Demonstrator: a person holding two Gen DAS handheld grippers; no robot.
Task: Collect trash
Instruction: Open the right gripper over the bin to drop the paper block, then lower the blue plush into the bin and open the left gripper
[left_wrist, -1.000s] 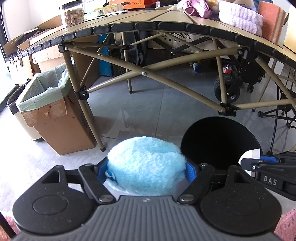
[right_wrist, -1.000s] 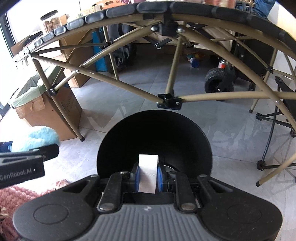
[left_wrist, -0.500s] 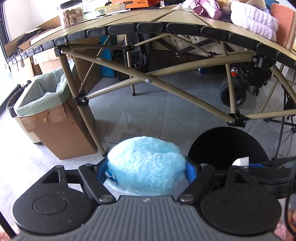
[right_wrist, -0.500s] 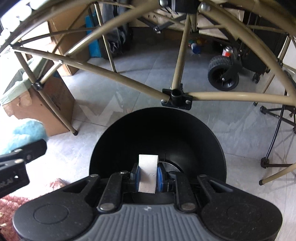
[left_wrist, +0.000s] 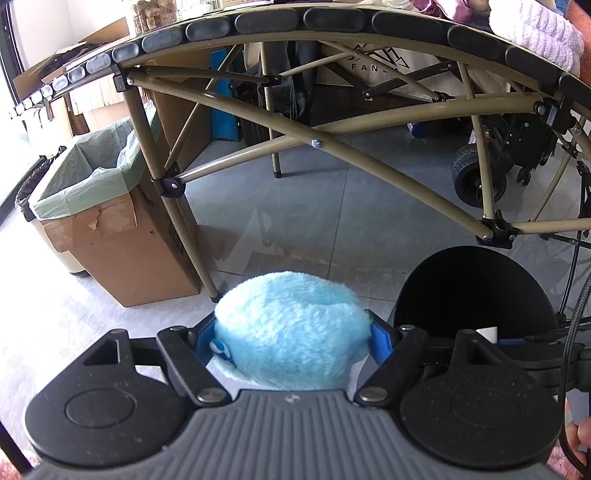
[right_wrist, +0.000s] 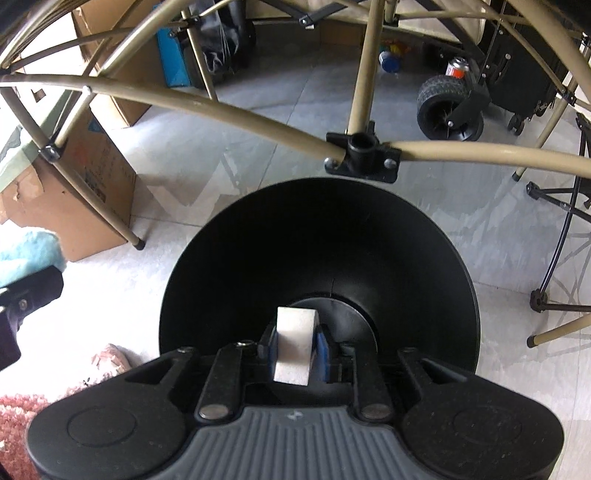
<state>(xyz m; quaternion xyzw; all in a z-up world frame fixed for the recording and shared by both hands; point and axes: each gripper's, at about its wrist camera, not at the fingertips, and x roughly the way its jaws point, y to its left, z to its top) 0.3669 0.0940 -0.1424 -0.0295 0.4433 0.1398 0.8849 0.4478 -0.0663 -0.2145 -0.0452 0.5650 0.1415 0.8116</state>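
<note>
— What's in the left gripper (left_wrist: 291, 338)?

— A fluffy light-blue plush thing (left_wrist: 291, 332). Its blue pads (left_wrist: 379, 341) are pressed into the fur on both sides, so it's firmly clasped, held low over the grey tiled floor (left_wrist: 325, 206) in front of the folding table (left_wrist: 332, 18).

— And the right gripper (right_wrist: 295, 345)?

— It's pointing steeply down over the round black bin (right_wrist: 321, 236). There's a small white foam-like block (right_wrist: 295, 341) between its fingers, right above the bin's dark inside. The jaws are just starting to spread; the block sits against the left pad, and a sliver of gap shows by the right one.

— So the block hasn't dropped?

— It's between the pads, above the bin's bottom. From the left camera only its white corner shows, at the near rim of the bin.

— Anything else around?

— A cardboard box (left_wrist: 122, 254) lined with a green bag (left_wrist: 92, 173) stands by the table leg, to the left. A pink shaggy rug (right_wrist: 18, 435) lies near the bin.
</note>
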